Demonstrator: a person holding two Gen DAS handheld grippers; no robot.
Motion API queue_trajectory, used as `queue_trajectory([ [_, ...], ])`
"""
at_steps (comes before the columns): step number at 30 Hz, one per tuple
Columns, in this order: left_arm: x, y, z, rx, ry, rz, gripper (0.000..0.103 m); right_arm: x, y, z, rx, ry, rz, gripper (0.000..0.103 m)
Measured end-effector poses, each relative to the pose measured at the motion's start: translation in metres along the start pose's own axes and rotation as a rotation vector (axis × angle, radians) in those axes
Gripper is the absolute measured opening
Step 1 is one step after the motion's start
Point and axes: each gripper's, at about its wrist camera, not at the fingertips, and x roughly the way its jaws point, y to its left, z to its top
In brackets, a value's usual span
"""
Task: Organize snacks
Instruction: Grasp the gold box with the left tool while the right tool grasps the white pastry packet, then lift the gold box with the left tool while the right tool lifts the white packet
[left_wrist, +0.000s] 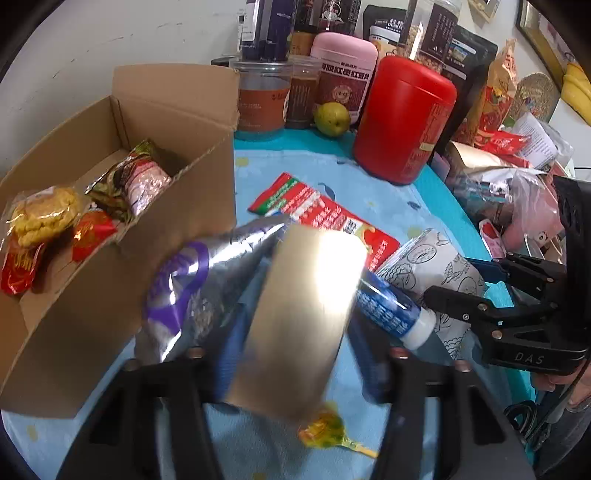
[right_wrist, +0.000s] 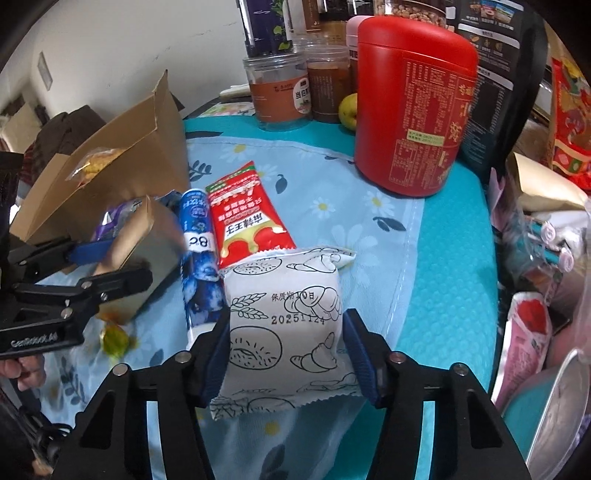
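Now the right tongs (right_wrist: 286, 350) grip a puffy white bread packet (right_wrist: 284, 325) printed with black line drawings of croissants and wheat and a stamped date; the blue pads press its two sides, and its lower end rests on the flowered blue cloth (right_wrist: 369, 221) over the table. Just beside it on the left lies a blue tube-shaped packet (right_wrist: 197, 236) with a white end, and next to that a flat red sachet (right_wrist: 245, 218).

The left tongs (left_wrist: 295, 354) are closed on a shiny gold box (left_wrist: 303, 314), held tilted above the cloth, with a crinkled silver and purple bag (left_wrist: 195, 280) touching its left side. A yellow wrapped lollipop (left_wrist: 325, 432) lies under the box. Left of it stands an open cardboard box (left_wrist: 92, 258) holding a few snacks. A red canister (right_wrist: 410, 114) stands behind among jars.
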Motion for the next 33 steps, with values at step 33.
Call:
queue_trajectory([
  [33,-0.071,-0.016,-0.121,-0.099,0.088,0.031,0.044,-0.053,0.08,-0.105,-0.079,0.043,0.133,0.053],
])
